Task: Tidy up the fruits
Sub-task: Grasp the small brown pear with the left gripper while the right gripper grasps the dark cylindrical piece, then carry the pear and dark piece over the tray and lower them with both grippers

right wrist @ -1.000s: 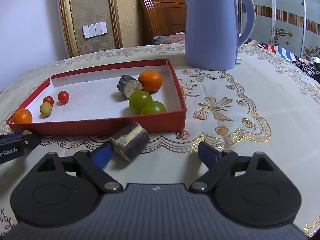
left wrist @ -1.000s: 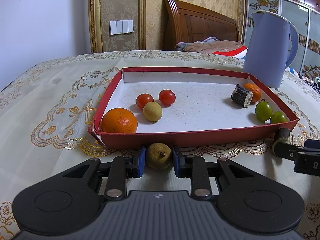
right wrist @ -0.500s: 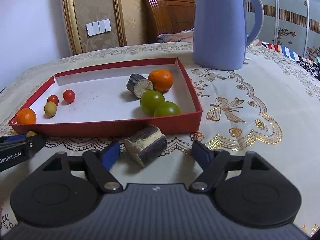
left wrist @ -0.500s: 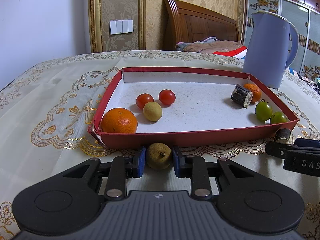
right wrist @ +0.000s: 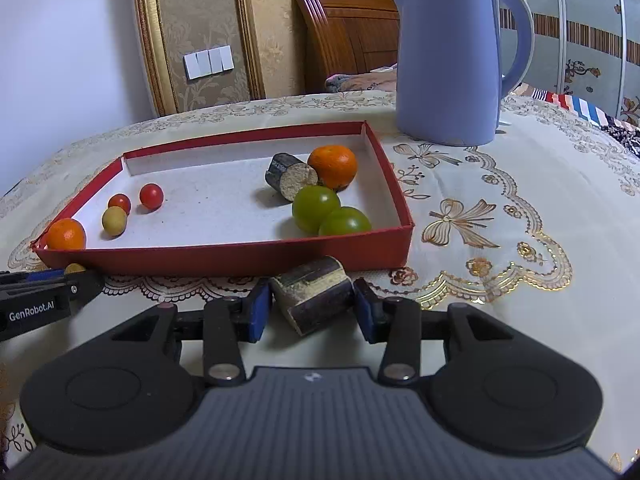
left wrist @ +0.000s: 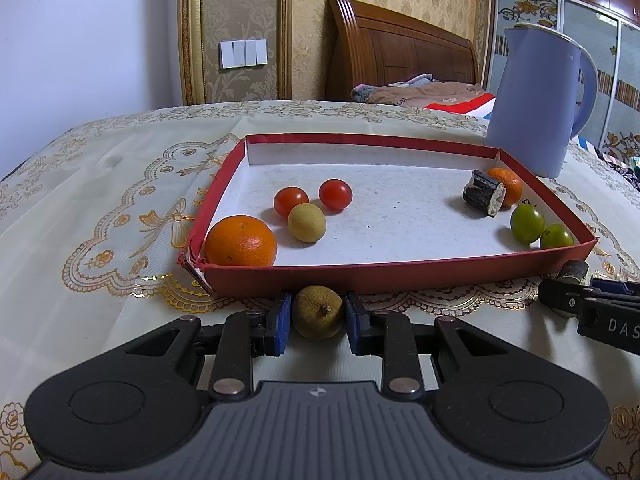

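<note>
Round surface (left wrist: 100,184) draped in a cream cloth with gold embroidered bows and scalloped lace. Resting directly on it: a shallow red tray (left wrist: 400,276) with white lining, near the middle; a lavender-blue kettle (right wrist: 452,60) upright just beyond the tray's far right corner; a brownish-yellow round fruit (left wrist: 318,312) on the cloth just in front of the tray's near wall, toward its left end; a dark-skinned sugarcane piece (right wrist: 314,294) lying on its side before the same wall, toward its right end.
</note>
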The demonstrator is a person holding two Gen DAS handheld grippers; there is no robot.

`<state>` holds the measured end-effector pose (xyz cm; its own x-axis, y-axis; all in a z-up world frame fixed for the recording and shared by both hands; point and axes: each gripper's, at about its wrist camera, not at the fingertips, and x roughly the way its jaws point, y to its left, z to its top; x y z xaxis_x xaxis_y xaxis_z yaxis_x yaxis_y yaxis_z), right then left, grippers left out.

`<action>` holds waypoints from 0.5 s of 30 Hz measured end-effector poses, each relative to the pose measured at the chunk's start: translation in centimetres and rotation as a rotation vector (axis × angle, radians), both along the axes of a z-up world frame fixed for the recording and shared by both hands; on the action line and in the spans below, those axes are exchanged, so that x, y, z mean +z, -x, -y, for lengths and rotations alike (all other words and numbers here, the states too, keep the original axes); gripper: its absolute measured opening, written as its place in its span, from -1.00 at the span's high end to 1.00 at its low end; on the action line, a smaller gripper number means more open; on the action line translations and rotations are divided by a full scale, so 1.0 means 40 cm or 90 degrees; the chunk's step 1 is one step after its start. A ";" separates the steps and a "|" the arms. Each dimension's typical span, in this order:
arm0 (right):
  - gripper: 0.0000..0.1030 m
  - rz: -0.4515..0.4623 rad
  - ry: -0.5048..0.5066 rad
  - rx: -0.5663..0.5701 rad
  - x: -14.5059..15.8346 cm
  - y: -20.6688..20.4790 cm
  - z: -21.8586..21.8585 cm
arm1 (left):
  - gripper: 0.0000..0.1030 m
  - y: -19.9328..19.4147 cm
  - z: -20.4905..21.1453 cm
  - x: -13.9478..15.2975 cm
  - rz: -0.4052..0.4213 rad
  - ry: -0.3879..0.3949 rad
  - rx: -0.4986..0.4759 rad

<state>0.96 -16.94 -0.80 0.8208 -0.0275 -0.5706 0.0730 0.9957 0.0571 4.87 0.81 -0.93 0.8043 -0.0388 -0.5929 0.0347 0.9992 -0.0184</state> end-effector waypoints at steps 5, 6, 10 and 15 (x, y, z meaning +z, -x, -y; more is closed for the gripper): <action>0.20 0.009 -0.016 -0.008 0.002 0.009 0.013 | 0.47 0.001 -0.003 0.000 0.000 0.002 0.002; 0.20 0.010 -0.017 -0.008 0.002 0.010 0.014 | 0.47 0.002 -0.003 0.000 0.000 0.002 0.001; 0.20 0.026 -0.012 -0.007 0.007 0.022 0.011 | 0.47 0.002 -0.003 0.001 0.000 0.001 0.001; 0.20 0.043 -0.005 -0.008 0.015 0.033 0.008 | 0.47 0.007 0.003 0.001 0.002 -0.005 -0.010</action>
<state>-0.37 -17.25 -0.21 0.8571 -0.0342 -0.5141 0.0819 0.9941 0.0705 4.60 0.70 -0.88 0.8055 -0.0465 -0.5907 0.0501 0.9987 -0.0104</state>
